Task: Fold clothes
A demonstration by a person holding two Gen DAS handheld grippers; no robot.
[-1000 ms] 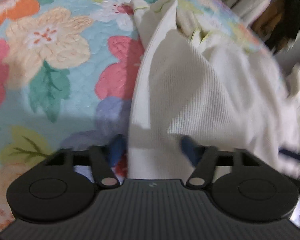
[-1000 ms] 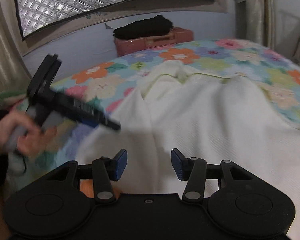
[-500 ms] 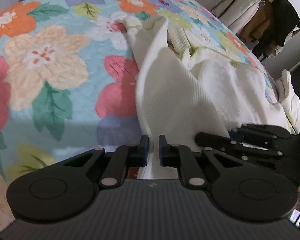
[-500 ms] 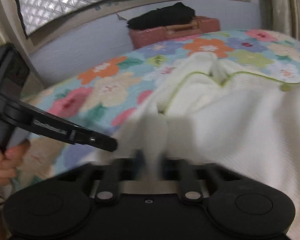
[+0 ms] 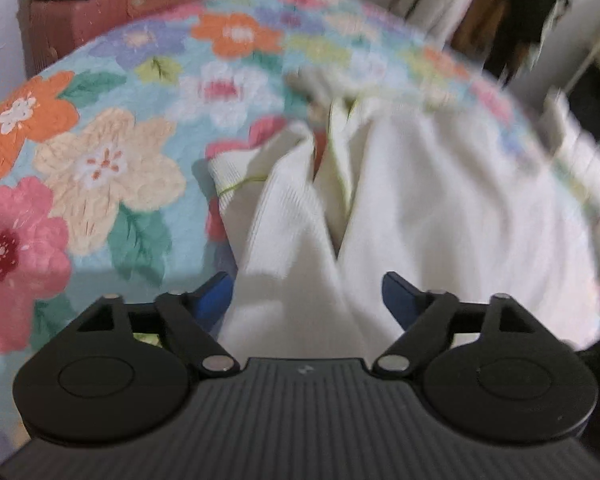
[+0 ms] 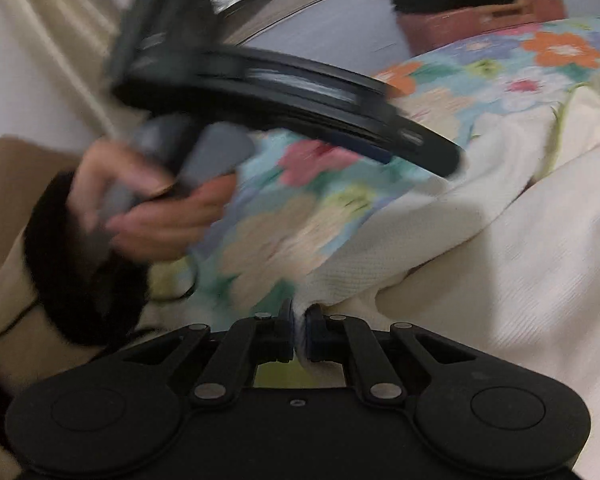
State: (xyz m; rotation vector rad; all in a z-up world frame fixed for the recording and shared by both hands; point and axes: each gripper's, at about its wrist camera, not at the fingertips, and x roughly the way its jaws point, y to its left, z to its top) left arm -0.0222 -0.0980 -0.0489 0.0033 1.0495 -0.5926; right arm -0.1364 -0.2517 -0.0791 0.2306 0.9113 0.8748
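One cream garment (image 5: 440, 208) lies on the floral bed (image 5: 100, 152). The left gripper (image 5: 306, 300) has its fingers apart, cloth between them. The right gripper (image 6: 299, 334) has its fingers clamped on the garment's edge.

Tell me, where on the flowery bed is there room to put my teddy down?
The floral bedspread lies bare on the side left of the white garment, up to the reddish case by the wall. The garment covers the right side, where the open left gripper hovers and the right gripper pinches its edge.
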